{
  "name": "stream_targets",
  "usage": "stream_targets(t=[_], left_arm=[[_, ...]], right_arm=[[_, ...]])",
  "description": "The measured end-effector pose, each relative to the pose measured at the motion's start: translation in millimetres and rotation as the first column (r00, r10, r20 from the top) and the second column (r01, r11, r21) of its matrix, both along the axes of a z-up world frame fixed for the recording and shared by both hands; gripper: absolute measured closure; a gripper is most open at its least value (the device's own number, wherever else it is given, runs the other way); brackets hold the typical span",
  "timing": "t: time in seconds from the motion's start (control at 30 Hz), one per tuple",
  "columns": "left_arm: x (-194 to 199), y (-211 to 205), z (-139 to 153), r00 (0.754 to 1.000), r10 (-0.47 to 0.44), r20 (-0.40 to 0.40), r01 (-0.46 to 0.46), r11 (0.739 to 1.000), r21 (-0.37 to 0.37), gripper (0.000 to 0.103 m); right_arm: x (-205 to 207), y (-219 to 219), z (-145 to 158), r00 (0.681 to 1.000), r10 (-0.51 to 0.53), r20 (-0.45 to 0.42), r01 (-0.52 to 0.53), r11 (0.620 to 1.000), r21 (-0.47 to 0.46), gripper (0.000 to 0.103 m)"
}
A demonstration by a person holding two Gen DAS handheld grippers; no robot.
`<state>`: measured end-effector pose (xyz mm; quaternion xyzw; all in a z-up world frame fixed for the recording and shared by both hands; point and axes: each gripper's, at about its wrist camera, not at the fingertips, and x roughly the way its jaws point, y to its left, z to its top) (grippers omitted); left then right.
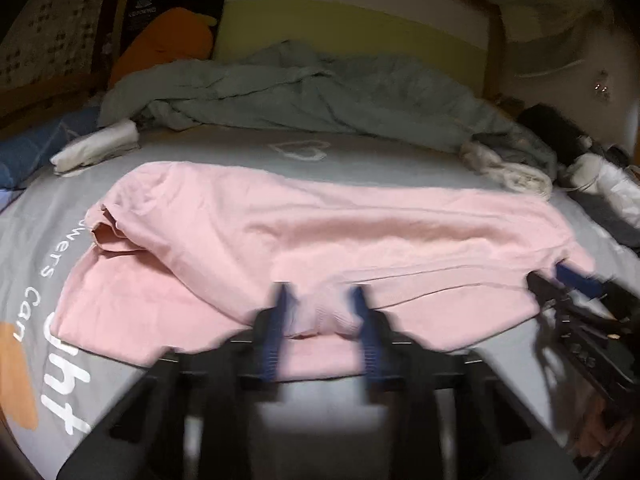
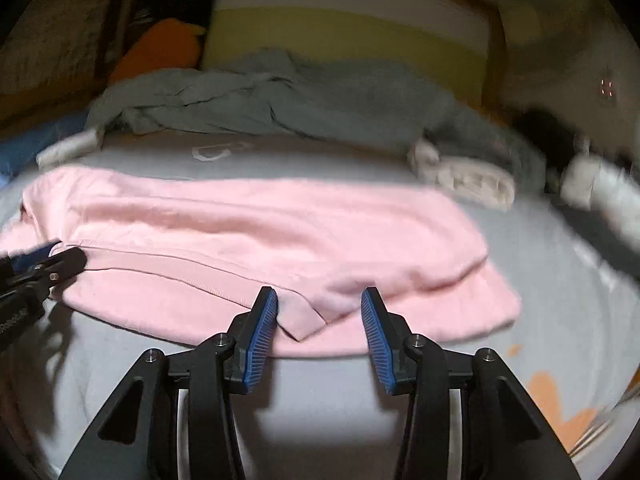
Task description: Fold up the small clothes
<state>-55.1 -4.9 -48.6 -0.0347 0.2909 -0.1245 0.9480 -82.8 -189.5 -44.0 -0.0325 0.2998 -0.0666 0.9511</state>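
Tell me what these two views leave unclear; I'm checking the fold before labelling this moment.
- Left gripper: motion blur in the left wrist view hides whether its fingers pinch the pink cotton garment.
- Garment's underside layers: covered by its own top fold in both views.
- White printed lettering on the grey bedsheet: cut off by the garment and the frame edge.
- Dark items at far right: blurred, unidentifiable.

Garment point(image 1: 280, 224): lies spread across the bed sheet point(image 1: 360, 152), near its front edge.
Blanket point(image 1: 300, 96): heaped behind the garment.
Folded cloth point(image 1: 96, 148): far left, beside the blanket.
Crumpled cloth point(image 1: 508, 172): far right.
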Motion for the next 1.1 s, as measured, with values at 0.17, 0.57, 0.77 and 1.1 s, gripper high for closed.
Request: stream_targets(t=[0.17, 0.57, 0.77, 1.1], left_arm=[[-15.6, 5.0, 10.8, 0.999, 0.018, 0.041, -0.017, 0.999, -0.037, 0.092], [-29.1, -13.7, 12.6, 0.997, -0.005, 0.075, -0.005, 0.992, 0.124, 0.043], [9.8, -6.8, 67.7, 0.990, -0.027, 0.136, 0.018, 0.998, 0.064, 0.036], [109.5, 33.1, 12.4, 0.980, 0.140, -0.140, -0.112, 0.975, 0.193, 0.035]], right_arm=[[-6.6, -14.1, 4.5, 0.999, 0.038, 0.001, -0.038, 0.990, 0.137, 0.093], [-23.5, -18.0, 29.6, 0.995, 0.017, 0.098, -0.036, 0.978, 0.204, 0.070], [5.7, -28.7, 72.3, 0.977, 0.064, 0.206, -0.099, 0.981, 0.165, 0.050], [99.1, -48.2, 3.5, 0.987, 0.058, -0.149, -0.026, 0.979, 0.203, 0.050]])
